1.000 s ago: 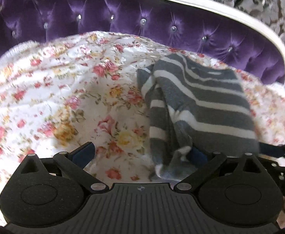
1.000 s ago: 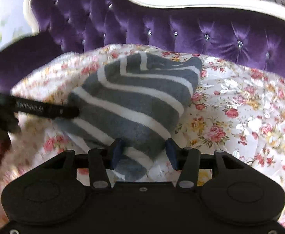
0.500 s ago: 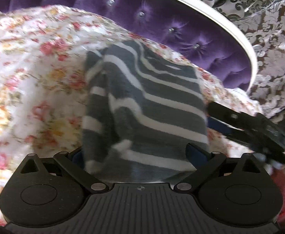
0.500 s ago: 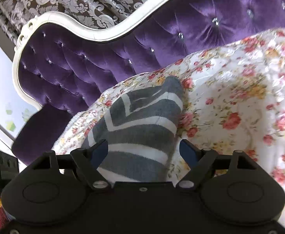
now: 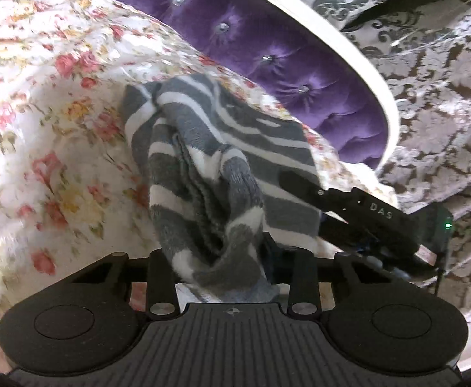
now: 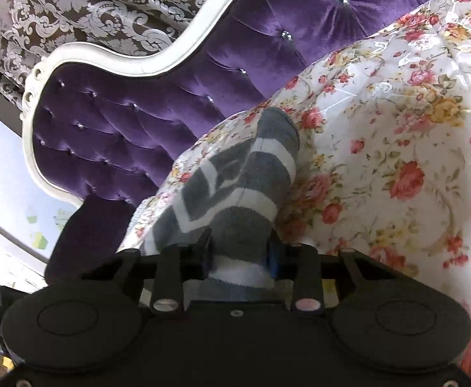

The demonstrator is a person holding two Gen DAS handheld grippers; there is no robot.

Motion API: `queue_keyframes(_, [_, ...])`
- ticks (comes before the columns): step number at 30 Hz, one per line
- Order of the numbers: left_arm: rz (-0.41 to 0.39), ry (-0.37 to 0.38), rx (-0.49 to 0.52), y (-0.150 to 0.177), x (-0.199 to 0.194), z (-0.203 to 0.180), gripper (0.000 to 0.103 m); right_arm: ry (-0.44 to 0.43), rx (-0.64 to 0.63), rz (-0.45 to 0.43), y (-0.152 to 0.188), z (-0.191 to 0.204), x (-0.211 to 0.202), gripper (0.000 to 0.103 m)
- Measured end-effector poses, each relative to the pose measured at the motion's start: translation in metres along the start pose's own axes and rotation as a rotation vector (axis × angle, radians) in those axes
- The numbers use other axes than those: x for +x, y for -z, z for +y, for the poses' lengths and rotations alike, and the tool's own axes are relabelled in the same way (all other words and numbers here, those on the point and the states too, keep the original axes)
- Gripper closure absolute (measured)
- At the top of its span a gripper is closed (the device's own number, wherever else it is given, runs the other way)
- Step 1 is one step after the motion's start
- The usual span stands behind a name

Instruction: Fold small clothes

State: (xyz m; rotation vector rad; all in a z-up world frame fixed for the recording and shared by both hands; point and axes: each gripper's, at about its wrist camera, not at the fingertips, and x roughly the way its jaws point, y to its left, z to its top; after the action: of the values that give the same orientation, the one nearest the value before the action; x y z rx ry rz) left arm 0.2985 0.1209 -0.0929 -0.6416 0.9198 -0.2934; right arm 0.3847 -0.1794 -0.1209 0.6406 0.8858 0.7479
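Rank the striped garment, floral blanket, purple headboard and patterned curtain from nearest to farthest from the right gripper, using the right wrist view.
1. Striped garment, clamped in the right gripper.
2. Floral blanket, beneath and to the right.
3. Purple headboard, beyond, upper left.
4. Patterned curtain, behind the headboard, top left.

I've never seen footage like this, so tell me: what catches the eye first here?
A grey-and-white striped garment, bunched up, lies on a rose-print bedspread. It is pinched in the left gripper at the bottom of the left view and in the right gripper low in the right view. Behind the bed rises a purple tufted headboard with a white frame.
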Motion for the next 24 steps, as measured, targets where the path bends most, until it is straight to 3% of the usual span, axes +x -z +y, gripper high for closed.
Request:
queue_keyframes(9, [0.028, 0.117, 0.034, 0.066, -0.041, -0.041, 0.068, 0.037, 0.007, 0.064, 0.044, 0.023, -0.075, 0.059])
queue_keyframes(18, [0.068, 0.199, 0.063, 0.17, -0.107, -0.073, 0.069, 0.004, 0.041, 0.125, 0.133, 0.039, -0.162, 0.059])
queue_keyframes(21, [0.072, 0.186, 0.067, 0.202, -0.124, -0.07, 0.069, -0.002, 0.032, 0.126, 0.157, 0.043, -0.182, 0.056])
queue_keyframes(24, [0.032, 0.091, 0.074, 0.227, -0.133, -0.064, 0.069, 0.087, -0.032, 0.072, 0.173, 0.045, -0.193, 0.055])
